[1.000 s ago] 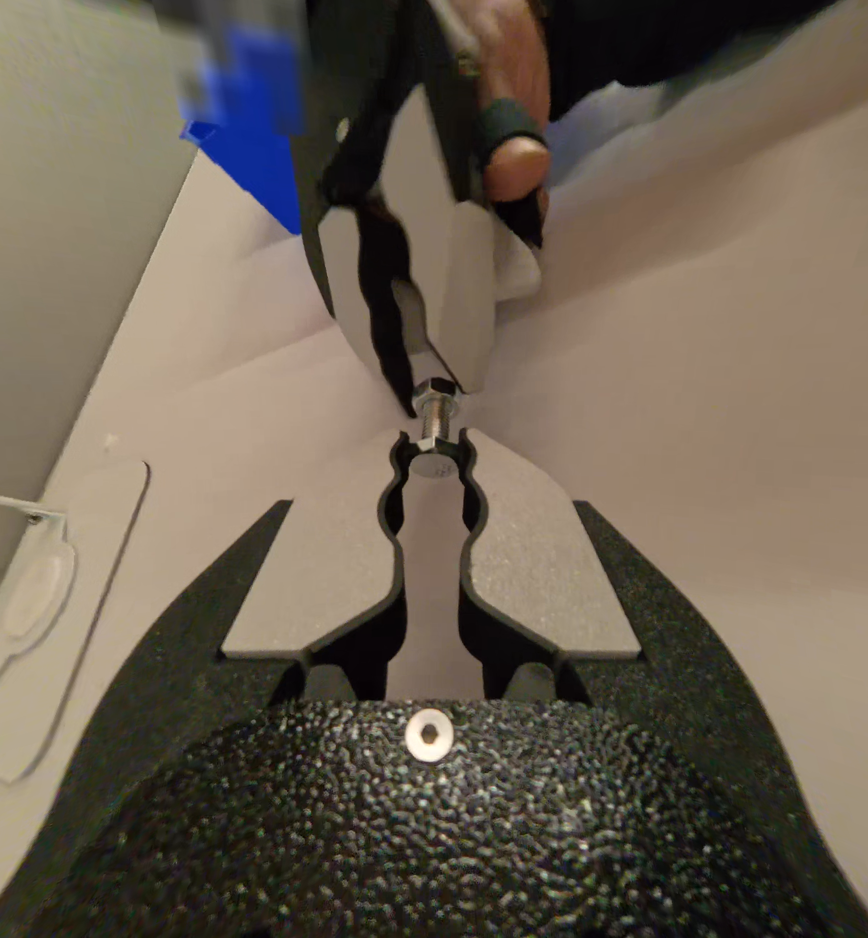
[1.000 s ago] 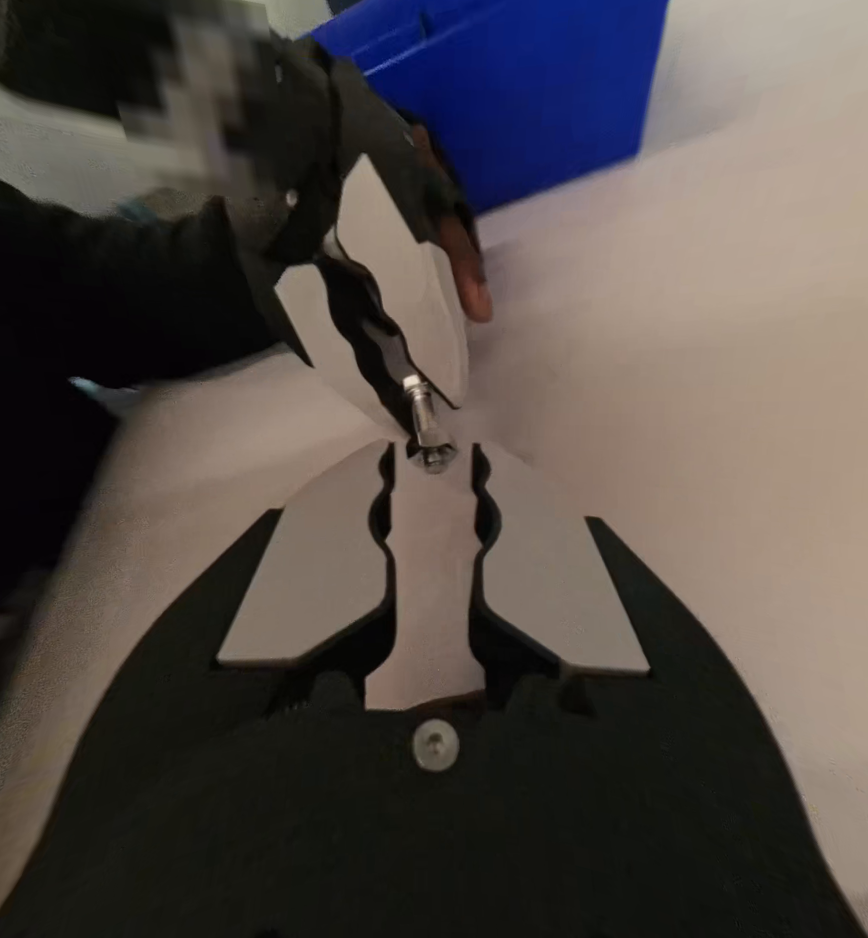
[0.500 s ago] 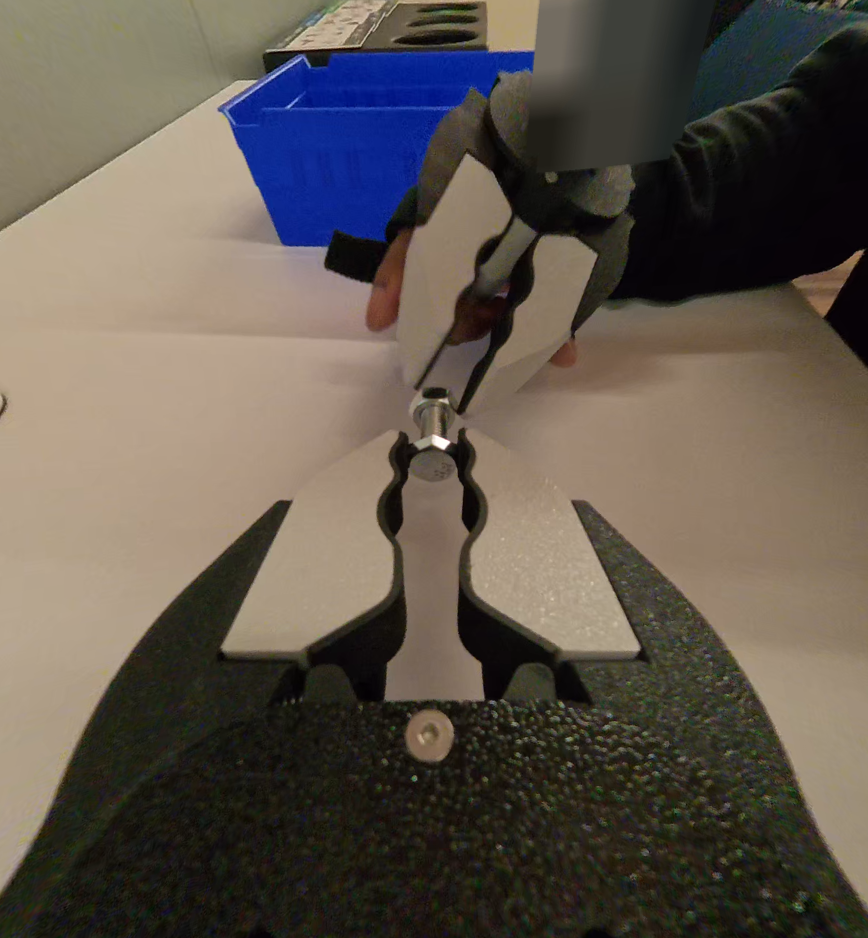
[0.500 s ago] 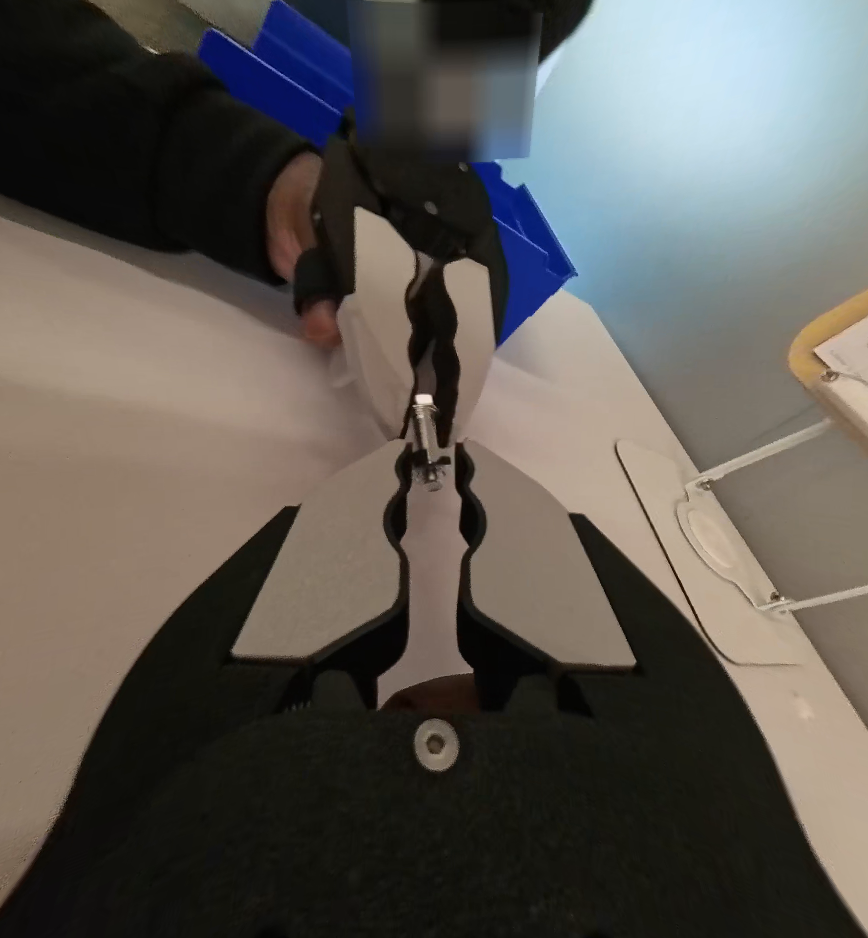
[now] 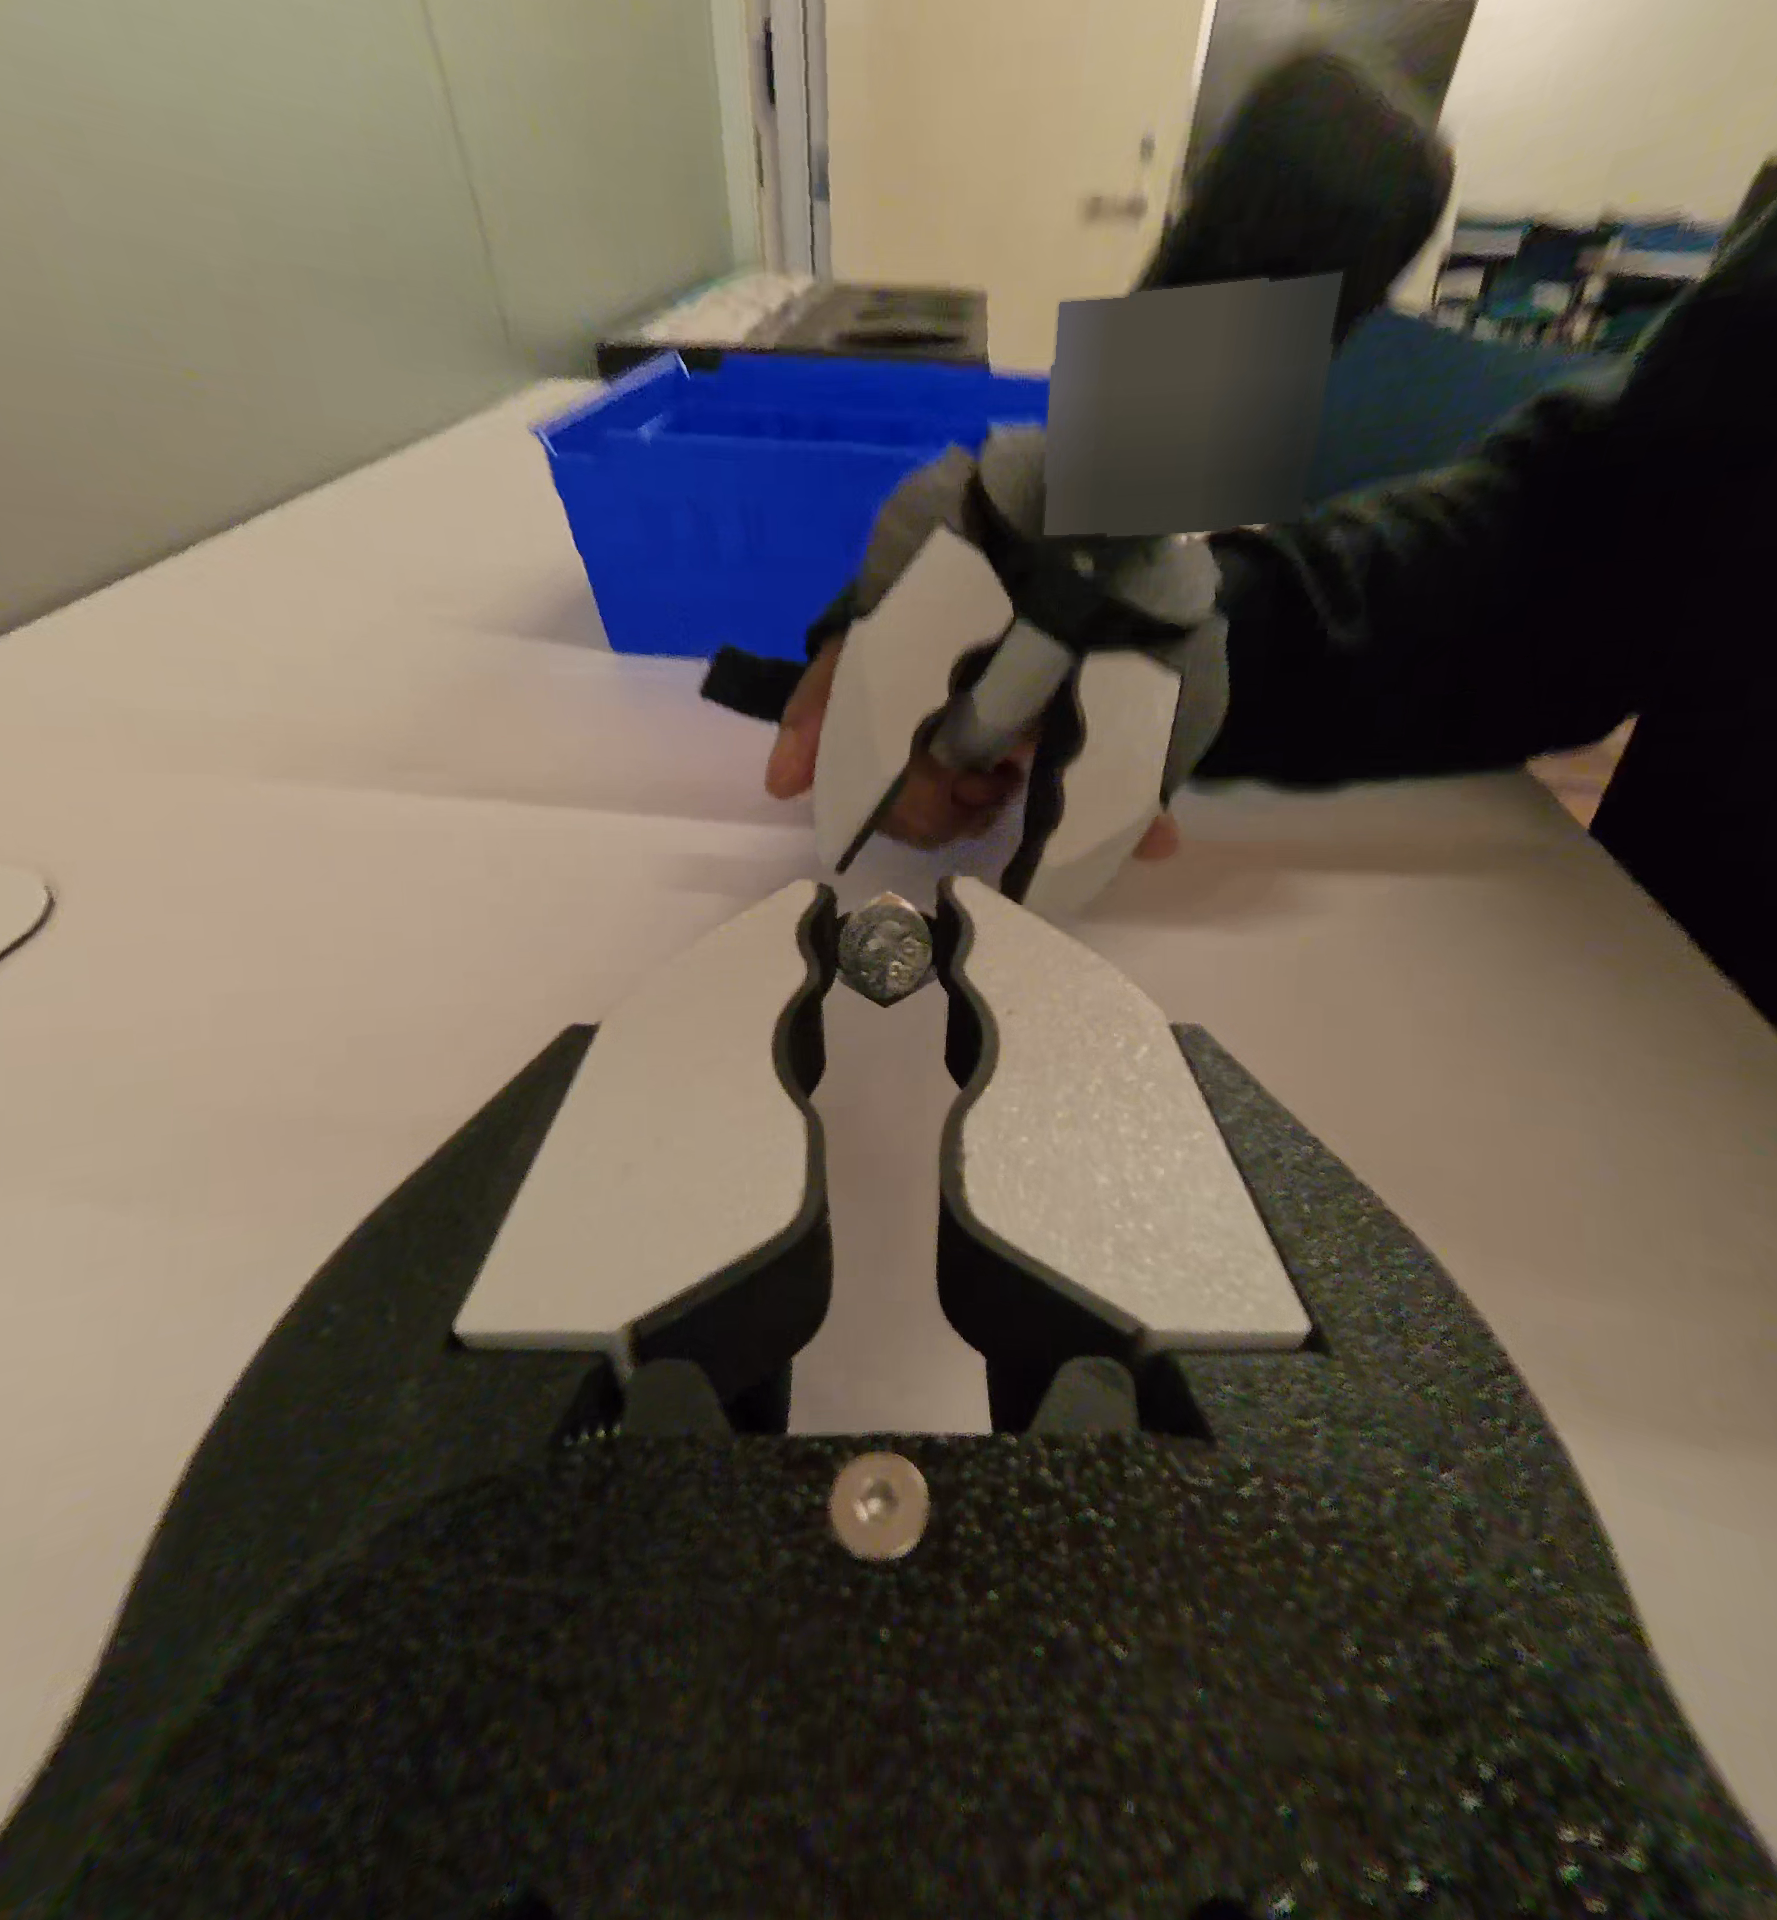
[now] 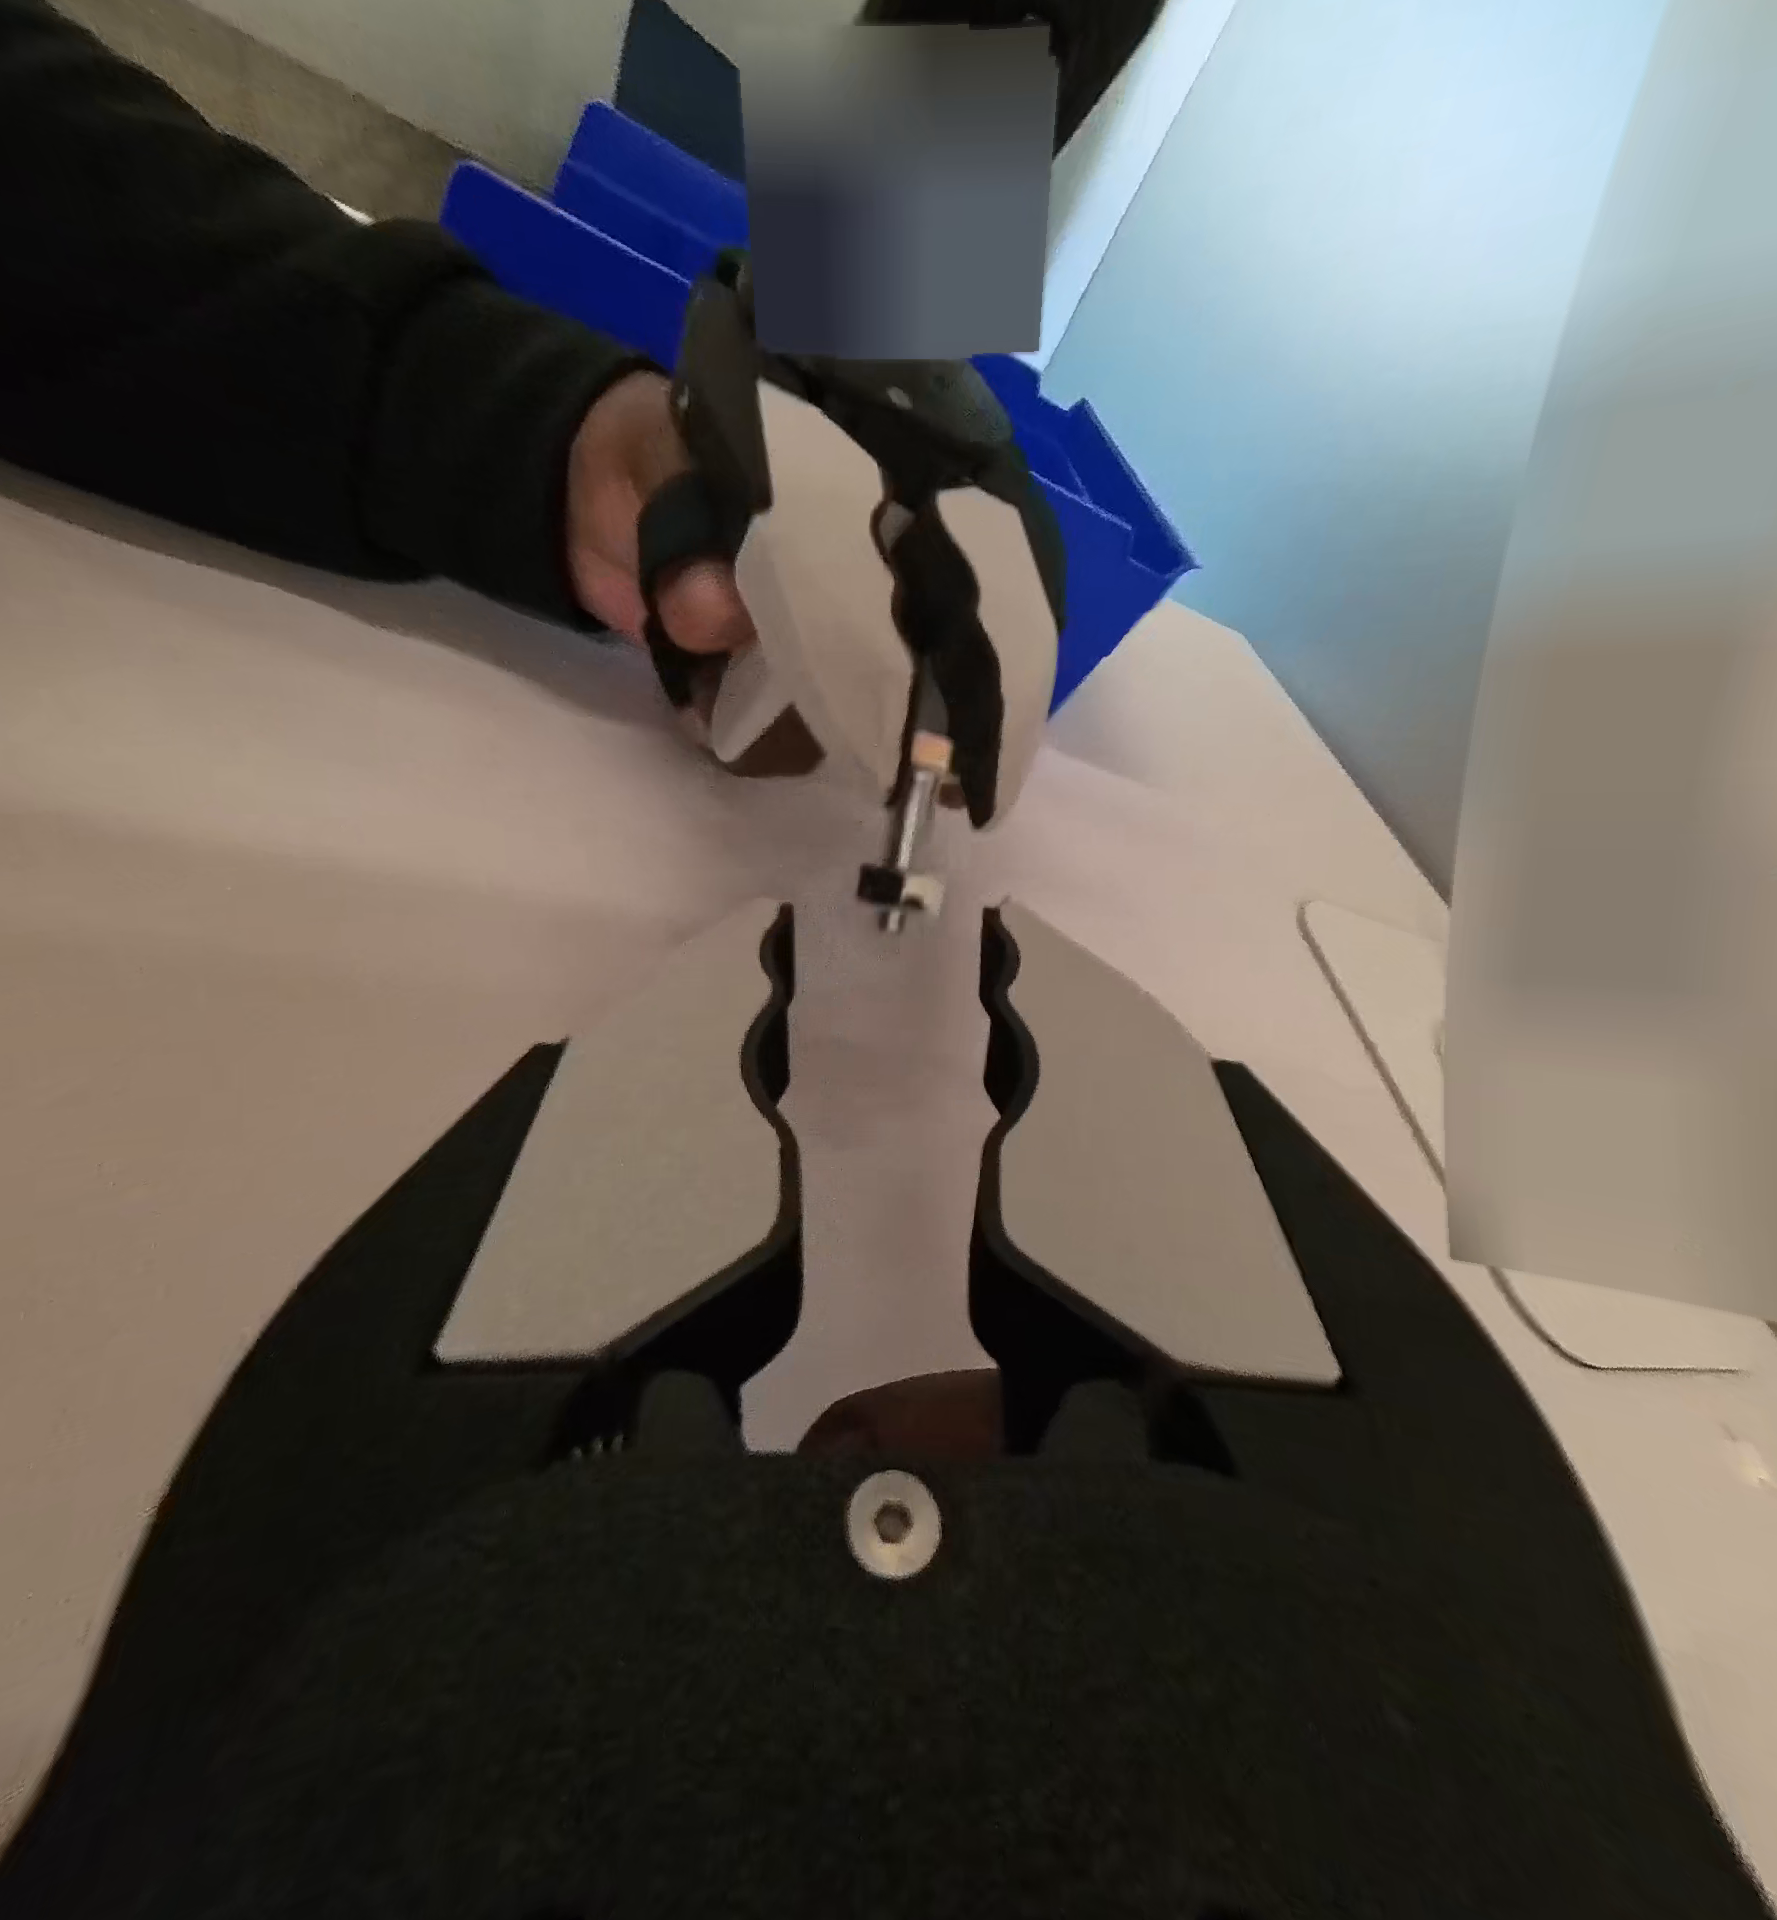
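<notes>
At 12 o'clock, left gripper (image 5: 879,914) clenches steel bolt (image 5: 885,951) by its head: small, rigid, likely slippery; right gripper (image 6: 889,914) released, nut (image 6: 899,894) just ahead.

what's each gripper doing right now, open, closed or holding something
Left gripper: closed on the hex head of a silver bolt, nut on its shank.
Right gripper: open, holding nothing; the bolt's tip sits just ahead of its fingertips.
</notes>
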The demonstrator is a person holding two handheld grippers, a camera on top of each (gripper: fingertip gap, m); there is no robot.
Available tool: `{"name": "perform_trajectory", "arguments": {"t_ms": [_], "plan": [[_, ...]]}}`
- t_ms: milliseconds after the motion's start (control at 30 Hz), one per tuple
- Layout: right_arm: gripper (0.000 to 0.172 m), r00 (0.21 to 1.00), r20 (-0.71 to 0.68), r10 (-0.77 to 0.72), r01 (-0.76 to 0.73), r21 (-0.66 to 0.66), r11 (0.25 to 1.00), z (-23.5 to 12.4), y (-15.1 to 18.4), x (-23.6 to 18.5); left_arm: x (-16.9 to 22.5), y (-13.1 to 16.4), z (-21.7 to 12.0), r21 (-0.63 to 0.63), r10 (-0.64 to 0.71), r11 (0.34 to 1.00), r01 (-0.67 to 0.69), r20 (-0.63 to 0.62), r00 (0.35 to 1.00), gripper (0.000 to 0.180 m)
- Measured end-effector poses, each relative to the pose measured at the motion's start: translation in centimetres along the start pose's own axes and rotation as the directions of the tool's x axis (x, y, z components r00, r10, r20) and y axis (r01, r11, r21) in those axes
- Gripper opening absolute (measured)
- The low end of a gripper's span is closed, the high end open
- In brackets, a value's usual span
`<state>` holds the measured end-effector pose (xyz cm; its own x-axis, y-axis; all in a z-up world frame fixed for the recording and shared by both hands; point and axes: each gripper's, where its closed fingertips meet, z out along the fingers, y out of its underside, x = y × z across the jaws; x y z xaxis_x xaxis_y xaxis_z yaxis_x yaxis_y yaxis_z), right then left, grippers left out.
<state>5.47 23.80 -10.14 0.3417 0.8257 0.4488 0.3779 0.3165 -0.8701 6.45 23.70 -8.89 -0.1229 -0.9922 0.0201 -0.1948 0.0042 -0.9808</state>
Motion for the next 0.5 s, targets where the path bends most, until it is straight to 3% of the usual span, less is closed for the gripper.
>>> {"name": "perform_trajectory", "arguments": {"t_ms": [133, 267, 367, 500], "plan": [[0.042, 0.966, -0.224, -0.128, 0.132, 0.003, 0.991, 0.4, -0.7, 2.2, -0.2, -2.8, -0.9, 0.199, -0.087, 0.976, 0.089, -0.022, 0.996, 0.017], [0.043, 0.914, -0.35, -0.205, 0.227, 0.023, 0.974, 0.0, -2.3, 3.0, -0.1, -4.3, -1.2, 0.323, -0.172, 0.928, 0.186, -0.074, 0.982, 0.017], [0.043, 0.861, -0.433, -0.267, 0.303, 0.016, 0.953, -0.5, -3.3, 3.5, 0.2, -4.5, -0.8, 0.347, -0.223, 0.903, 0.253, -0.125, 0.967, 0.017], [0.032, 0.843, -0.422, -0.334, 0.368, -0.002, 0.93, -0.5, -3.7, 2.8, 0.5, -4.3, 0.0, 0.342, -0.278, 0.882, 0.324, -0.177, 0.944, 0.017]]}}
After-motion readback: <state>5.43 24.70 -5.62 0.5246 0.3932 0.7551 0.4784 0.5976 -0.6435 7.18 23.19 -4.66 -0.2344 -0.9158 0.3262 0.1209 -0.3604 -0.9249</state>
